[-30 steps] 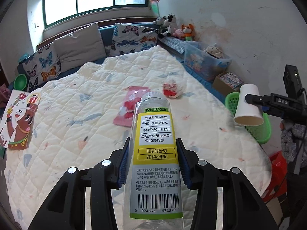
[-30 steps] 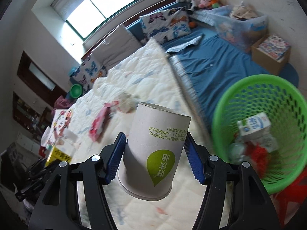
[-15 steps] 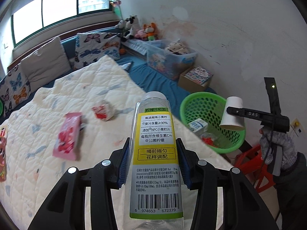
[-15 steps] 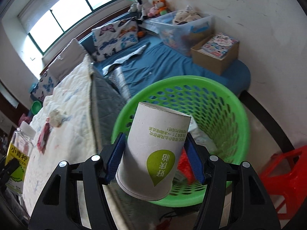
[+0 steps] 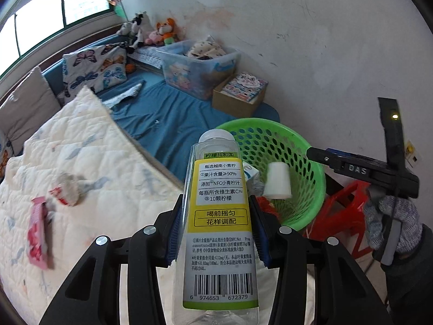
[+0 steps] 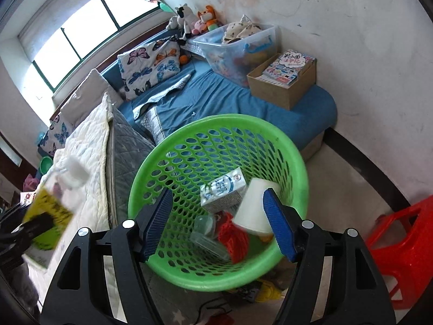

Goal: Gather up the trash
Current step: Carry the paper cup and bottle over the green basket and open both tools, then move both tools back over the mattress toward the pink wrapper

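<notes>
My left gripper [image 5: 217,233] is shut on a clear plastic bottle [image 5: 220,216] with a yellow label, held upright beside the bed near the green basket [image 5: 305,149]. My right gripper [image 6: 217,222] is open and empty, just above the green basket [image 6: 162,159]. A white paper cup [image 6: 251,208] lies inside the basket next to a milk carton [image 6: 223,189], red trash and clear plastic. The cup also shows in the left wrist view [image 5: 277,181]. The bottle appears blurred at the left of the right wrist view [image 6: 54,197].
A crumpled wrapper [image 5: 67,189] and a pink packet [image 5: 38,238] lie on the cream quilt [image 5: 89,162]. A red stool [image 6: 406,252] stands right of the basket. A cardboard box [image 6: 284,81] and a clear bin [image 6: 238,43] sit on the blue mat by the wall.
My right gripper has opened and the paper cup has dropped into the green basket. My left gripper has carried the bottle rightward, closer to the basket.
</notes>
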`<action>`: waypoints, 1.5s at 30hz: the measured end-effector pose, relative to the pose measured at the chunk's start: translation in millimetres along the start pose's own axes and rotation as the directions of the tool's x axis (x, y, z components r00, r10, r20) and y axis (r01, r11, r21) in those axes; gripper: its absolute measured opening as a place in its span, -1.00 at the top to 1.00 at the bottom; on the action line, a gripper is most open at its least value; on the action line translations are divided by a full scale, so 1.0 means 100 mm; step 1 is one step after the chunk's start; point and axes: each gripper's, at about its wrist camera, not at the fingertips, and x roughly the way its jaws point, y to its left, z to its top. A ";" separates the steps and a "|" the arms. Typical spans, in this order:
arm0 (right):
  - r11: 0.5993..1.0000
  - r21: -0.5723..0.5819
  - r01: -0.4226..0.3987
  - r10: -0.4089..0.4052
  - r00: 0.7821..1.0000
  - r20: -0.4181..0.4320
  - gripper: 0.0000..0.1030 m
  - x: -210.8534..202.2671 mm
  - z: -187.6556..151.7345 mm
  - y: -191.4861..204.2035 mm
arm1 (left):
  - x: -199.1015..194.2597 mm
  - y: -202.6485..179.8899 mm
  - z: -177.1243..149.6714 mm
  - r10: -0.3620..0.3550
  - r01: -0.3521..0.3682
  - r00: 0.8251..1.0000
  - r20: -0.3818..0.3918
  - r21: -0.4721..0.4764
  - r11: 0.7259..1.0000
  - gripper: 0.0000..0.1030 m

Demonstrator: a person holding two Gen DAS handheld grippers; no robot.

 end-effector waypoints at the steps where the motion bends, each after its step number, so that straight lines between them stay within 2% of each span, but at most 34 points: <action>1: 1.000 -0.005 0.000 0.000 1.000 0.005 -0.35 -0.04 -0.01 -0.02 | 0.06 -0.06 0.03 -0.005 0.005 1.000 -0.008 0.007 1.000 0.14; 5: 1.000 -0.018 -0.011 0.011 1.000 0.015 -0.38 -0.15 -0.08 -0.08 | 0.34 -0.29 0.12 -0.026 0.029 0.998 -0.051 0.052 0.998 0.14; 11: 1.000 -0.024 -0.018 0.018 1.000 0.019 -0.39 -0.22 -0.21 -0.14 | 0.71 -0.49 0.21 -0.049 0.058 0.991 -0.127 0.070 0.996 0.14; 16: 1.000 -0.010 -0.024 0.024 1.000 0.015 -0.39 -0.20 -0.30 -0.19 | 0.96 -0.57 0.26 -0.055 0.065 0.983 -0.176 0.051 0.997 0.13; 20: 1.000 -0.003 -0.026 0.026 1.000 0.004 -0.39 -0.19 -0.36 -0.22 | 1.07 -0.56 0.33 -0.093 0.091 0.977 -0.191 -0.019 0.996 0.11; 22: 1.000 0.003 -0.028 0.028 1.000 0.002 -0.39 -0.18 -0.38 -0.22 | 1.03 -0.53 0.35 -0.120 0.113 0.978 -0.170 -0.052 0.992 0.03; 25: 0.999 0.007 -0.035 0.035 0.999 0.001 -0.39 -0.19 -0.38 -0.22 | 0.92 -0.50 0.31 -0.135 0.126 0.981 -0.139 -0.072 0.989 0.02; 30: 0.999 -0.006 -0.050 0.050 0.999 0.005 -0.39 -0.22 -0.42 -0.14 | 0.68 -0.40 0.22 -0.110 0.104 0.990 -0.094 -0.067 0.992 0.02; 38: 0.994 -0.058 -0.090 0.091 0.996 0.005 -0.39 -0.30 -0.45 0.14 | 0.10 0.00 -0.08 0.011 -0.012 1.000 -0.024 -0.065 0.998 0.02; 45: 0.981 -0.141 -0.133 0.135 0.991 0.005 -0.43 -0.36 -0.43 0.59 | -0.30 0.54 -0.31 0.132 -0.129 0.991 0.015 -0.134 0.983 -0.05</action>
